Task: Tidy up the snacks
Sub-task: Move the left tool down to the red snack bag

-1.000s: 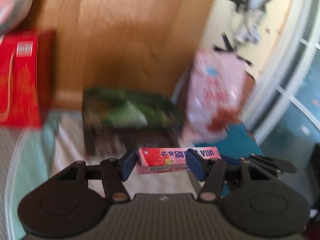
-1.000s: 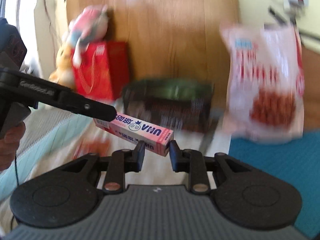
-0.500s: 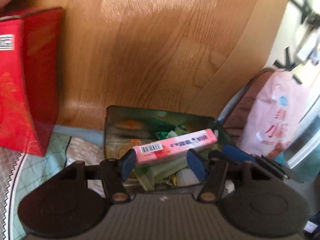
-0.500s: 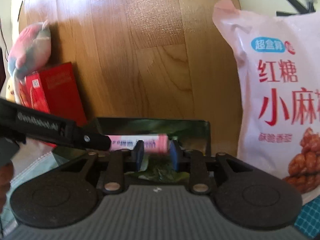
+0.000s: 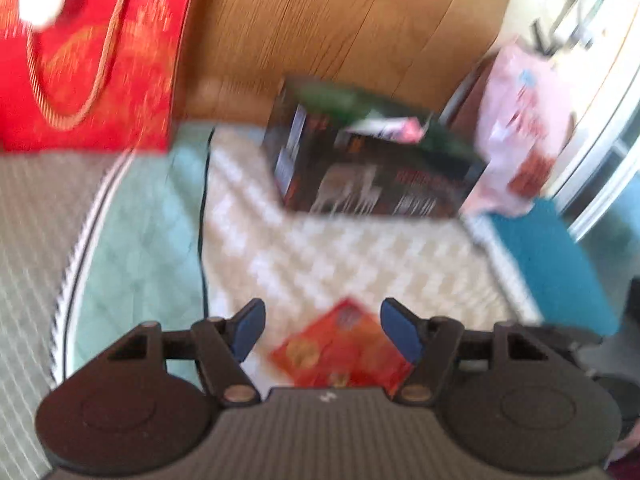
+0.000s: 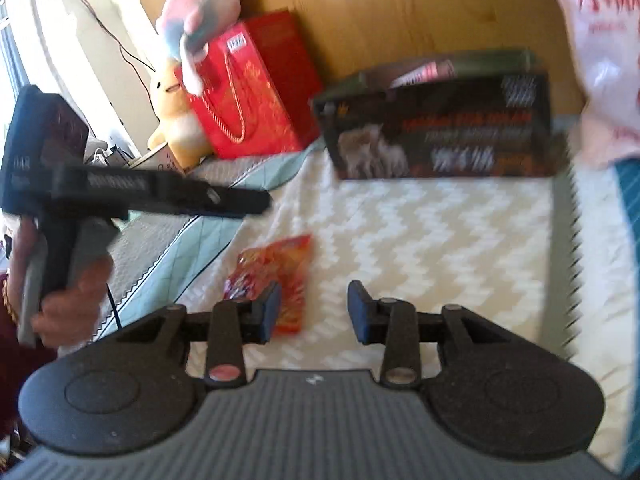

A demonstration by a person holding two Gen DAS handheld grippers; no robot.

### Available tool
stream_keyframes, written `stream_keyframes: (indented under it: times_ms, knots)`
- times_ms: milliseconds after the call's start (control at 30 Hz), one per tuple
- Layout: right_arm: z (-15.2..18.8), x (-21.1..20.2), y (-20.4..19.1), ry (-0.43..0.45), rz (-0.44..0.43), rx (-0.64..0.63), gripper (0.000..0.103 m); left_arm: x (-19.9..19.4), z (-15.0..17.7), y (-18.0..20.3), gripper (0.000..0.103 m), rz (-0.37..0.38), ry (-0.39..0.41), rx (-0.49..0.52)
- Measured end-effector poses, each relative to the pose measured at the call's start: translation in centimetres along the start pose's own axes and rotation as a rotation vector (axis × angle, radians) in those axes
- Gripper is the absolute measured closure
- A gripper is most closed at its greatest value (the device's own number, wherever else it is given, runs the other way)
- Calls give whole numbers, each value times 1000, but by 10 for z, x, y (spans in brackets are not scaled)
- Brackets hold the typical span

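1. Left wrist view: the left gripper (image 5: 322,326) hangs over a red snack packet (image 5: 340,350) lying on the zigzag blanket (image 5: 340,256). Its jaws are opening and grip nothing, with the packet below the gap. The dark box (image 5: 376,172) beyond already holds a pink pack (image 5: 400,126).

2. Right wrist view: the right gripper (image 6: 314,312) is empty, jaws parted, the packet just beside its left finger. Collection of the next snack appears under way; the left gripper likely must lower, straddle the packet and close.
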State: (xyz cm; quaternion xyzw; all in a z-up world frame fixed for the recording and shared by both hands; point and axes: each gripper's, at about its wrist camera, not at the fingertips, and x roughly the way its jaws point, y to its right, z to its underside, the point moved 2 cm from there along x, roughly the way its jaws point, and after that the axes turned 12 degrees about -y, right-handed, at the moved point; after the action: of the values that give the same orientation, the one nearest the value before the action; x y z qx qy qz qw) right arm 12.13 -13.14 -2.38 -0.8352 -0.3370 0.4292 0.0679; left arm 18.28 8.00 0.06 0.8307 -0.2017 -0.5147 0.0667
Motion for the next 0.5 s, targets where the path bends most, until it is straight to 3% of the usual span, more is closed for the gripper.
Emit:
stream_keyframes:
  times_ms: [67,133,200,300,500]
  knots:
    - [-5,7,-4,3,-20,16,64,-1,10,6,39,-25,26,21]
    - [-6,15,-5,-15,-56,20,65,-3,20,14,49,-77,49,17]
    - [-4,16,-16,-1,-28,-41,65,-8,29,17,50,-85,47,14]
    - [8,0,-21,-20,-40,-69,65,-15,47,20,45,-21,43,-7]
    - [49,-33,-27,-28,-38,-157,64,-22,98,62,36,-12,59,75]
